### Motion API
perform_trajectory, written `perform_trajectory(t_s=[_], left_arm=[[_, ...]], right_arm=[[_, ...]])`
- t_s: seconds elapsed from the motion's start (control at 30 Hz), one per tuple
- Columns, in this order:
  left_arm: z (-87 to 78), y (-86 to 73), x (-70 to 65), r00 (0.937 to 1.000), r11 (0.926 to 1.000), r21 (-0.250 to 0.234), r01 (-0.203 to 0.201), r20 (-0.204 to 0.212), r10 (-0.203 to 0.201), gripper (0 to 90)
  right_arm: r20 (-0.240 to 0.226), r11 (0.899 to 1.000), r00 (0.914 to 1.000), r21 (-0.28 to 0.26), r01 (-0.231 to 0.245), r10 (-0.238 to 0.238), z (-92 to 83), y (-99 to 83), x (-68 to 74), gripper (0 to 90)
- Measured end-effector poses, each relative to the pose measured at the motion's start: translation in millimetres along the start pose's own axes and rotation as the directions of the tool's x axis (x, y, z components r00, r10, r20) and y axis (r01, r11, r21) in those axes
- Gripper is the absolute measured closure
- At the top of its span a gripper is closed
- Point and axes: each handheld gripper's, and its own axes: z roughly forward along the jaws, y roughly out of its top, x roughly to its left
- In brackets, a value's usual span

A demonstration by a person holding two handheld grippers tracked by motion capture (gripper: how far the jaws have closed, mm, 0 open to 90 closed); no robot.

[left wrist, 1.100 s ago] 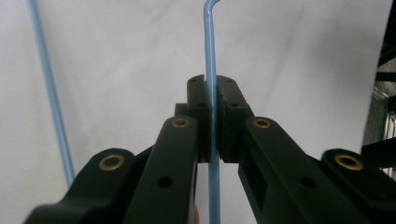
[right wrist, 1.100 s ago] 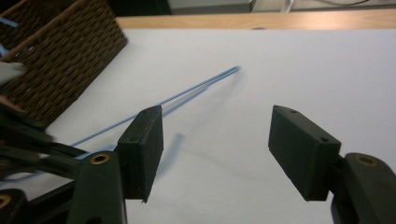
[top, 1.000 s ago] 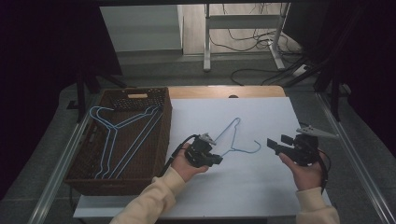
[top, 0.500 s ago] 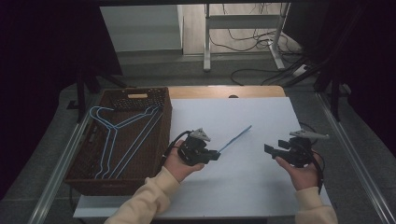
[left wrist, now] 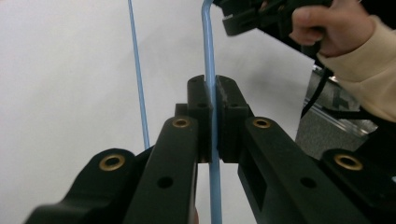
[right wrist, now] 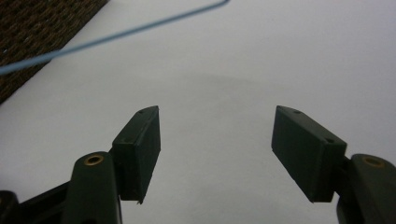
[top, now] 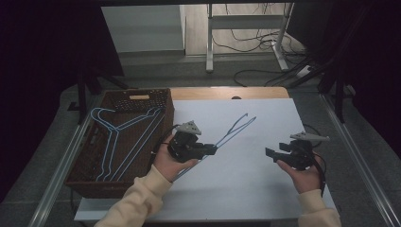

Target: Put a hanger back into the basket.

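Light blue wire hanger (top: 234,131) showing against white table sheet (top: 246,179). More light blue hangers (top: 120,137) lying over dark brown woven basket (top: 80,175), its weave reading as a fine crosshatch. Left gripper (top: 210,150) and right gripper (top: 270,153) both showing matte black, brass-coloured rivets glinting at the joints, pale grey plates on top. Sleeves (top: 137,201) showing cream. Table edge (top: 227,93) looking light wood beyond the sheet.

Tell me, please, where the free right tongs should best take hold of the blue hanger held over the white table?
Probably the far hook end of the hanger. The left tongs clamp one wire nearer the person, so that raised end is free. The right tongs, open, could come in from their own side, jaws across the thin wire.
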Motion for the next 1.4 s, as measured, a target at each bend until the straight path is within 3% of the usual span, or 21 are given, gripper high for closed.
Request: perform_trajectory(t_s=[0.57, 0.9, 1.2, 1.4], left_arm=[[-68.9, 2.4, 10.3, 1.0000, 0.9920, -0.126, 0.002, 0.003, -0.001, 86.1], [-108.3, -8.4, 27.7, 0.9990, 0.9827, -0.181, 0.037, -0.018, -0.041, 86.1], [-130.8, -21.2, 45.4, 0.9962, 0.9792, -0.194, 0.059, -0.051, -0.070, 86.1], [-144.5, -32.6, 53.7, 0.9920, 0.9709, -0.220, 0.094, -0.061, -0.110, 86.0]], right_arm=[[0.005, 1.000, 0.9999, 0.015, 0.015, -0.015, 3.2, -1.4, 1.9, 32.8], [0.009, 1.000, 0.9998, 0.021, 0.016, -0.017, 4.6, -1.8, 2.3, 32.8], [0.011, 1.000, 0.9999, 0.028, 0.009, -0.010, 5.7, -2.4, 2.2, 32.9], [0.000, 0.999, 0.9997, 0.031, 0.023, -0.023, 7.5, -2.9, 3.5, 32.5]])
